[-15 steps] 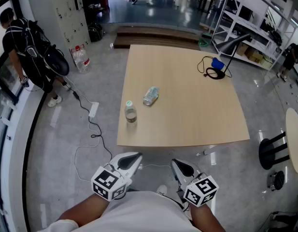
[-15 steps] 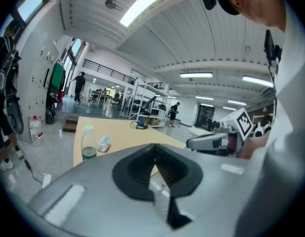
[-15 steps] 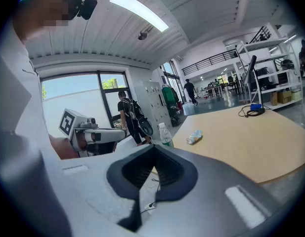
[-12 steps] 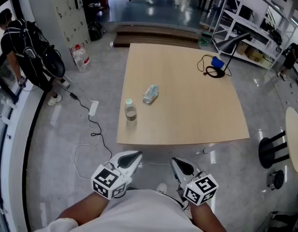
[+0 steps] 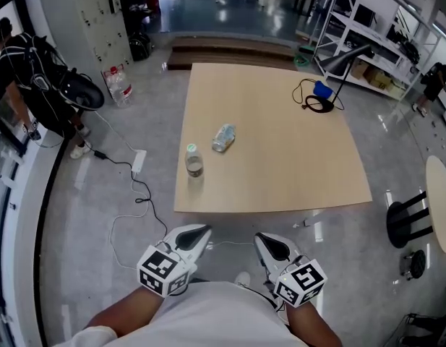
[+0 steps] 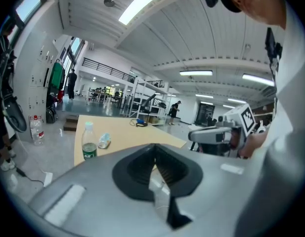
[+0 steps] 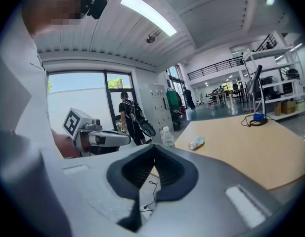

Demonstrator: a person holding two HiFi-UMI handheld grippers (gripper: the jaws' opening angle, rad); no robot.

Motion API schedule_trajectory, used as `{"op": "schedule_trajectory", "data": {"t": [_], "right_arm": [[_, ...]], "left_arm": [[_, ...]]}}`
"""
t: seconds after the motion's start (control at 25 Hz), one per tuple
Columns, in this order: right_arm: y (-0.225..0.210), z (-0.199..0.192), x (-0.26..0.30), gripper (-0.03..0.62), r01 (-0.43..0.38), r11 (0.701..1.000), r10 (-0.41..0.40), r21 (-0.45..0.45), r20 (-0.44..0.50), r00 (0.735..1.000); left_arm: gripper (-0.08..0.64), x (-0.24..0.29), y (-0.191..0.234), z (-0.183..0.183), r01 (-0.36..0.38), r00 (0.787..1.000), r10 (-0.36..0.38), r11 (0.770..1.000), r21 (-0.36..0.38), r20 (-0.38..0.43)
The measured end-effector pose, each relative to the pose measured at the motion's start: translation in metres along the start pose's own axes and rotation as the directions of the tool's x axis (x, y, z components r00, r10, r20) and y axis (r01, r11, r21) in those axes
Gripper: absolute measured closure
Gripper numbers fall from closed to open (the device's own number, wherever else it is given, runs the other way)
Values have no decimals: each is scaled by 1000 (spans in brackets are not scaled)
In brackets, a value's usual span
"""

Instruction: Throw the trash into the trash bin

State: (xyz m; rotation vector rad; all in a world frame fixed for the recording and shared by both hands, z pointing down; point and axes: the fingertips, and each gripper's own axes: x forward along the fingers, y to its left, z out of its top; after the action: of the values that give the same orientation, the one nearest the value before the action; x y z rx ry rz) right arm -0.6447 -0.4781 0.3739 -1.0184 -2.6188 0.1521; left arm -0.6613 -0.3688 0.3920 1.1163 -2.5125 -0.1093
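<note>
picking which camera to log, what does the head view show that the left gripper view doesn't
Only the head view: the power strip with its cable on the floor left of the table, and the black stool at the right.
Only the left gripper view: the ceiling light overhead, and the left gripper seen along its jaws, which are shut with nothing between them.
Both: the table, the upright bottle near its front left corner, the crushed bottle lying just beyond it, and the right gripper.
</note>
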Motion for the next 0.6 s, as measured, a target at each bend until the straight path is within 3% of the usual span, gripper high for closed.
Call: {"op": "schedule_trajectory", "data": {"t": [0.12, 0.6], "right_arm": [[1, -1, 2, 591, 6, 1000, -7, -29, -10, 1000], [0, -4, 5, 561, 12, 1000, -12, -7, -28, 1000]], "left_arm": [[552, 1, 1, 0, -1, 1000, 1, 1000, -1, -1], [552, 0, 2, 3, -3, 1000, 3, 1000, -1, 16]]}}
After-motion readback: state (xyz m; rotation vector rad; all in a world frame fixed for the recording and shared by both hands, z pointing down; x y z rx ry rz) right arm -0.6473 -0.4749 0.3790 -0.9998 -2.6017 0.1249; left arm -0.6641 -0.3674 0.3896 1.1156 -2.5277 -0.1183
